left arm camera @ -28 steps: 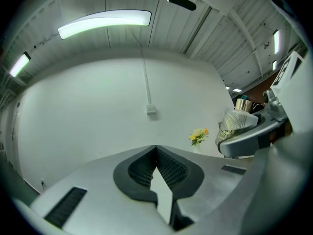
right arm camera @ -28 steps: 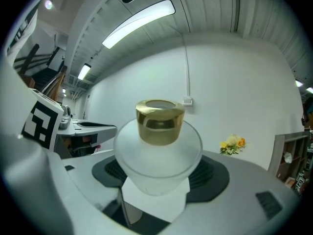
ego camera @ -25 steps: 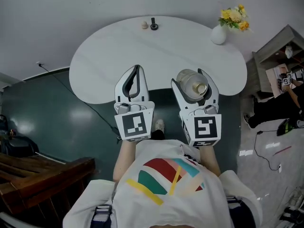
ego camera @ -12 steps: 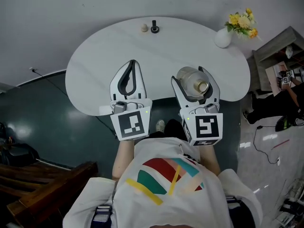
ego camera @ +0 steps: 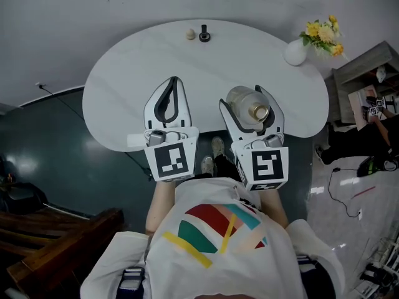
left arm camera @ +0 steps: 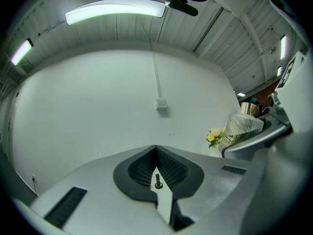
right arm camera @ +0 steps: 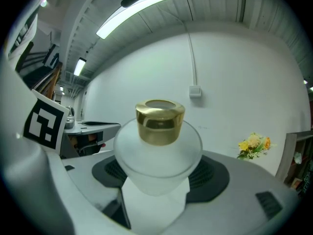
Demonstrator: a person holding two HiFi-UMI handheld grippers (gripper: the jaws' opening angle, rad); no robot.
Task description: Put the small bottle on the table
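The right hand-held gripper (ego camera: 247,103) clamps the small bottle (ego camera: 244,104), held over the near edge of the white tabletop (ego camera: 124,73). Its own view shows what the head view barely does: a frosted round body with a gold cap (right arm camera: 159,121), upright between the pads. The left hand-held gripper (ego camera: 173,89) is closed on nothing, its tips meeting (left arm camera: 156,151). Only the head view shows the flower vase (ego camera: 295,52) and two small items (ego camera: 198,34) at the far edge.
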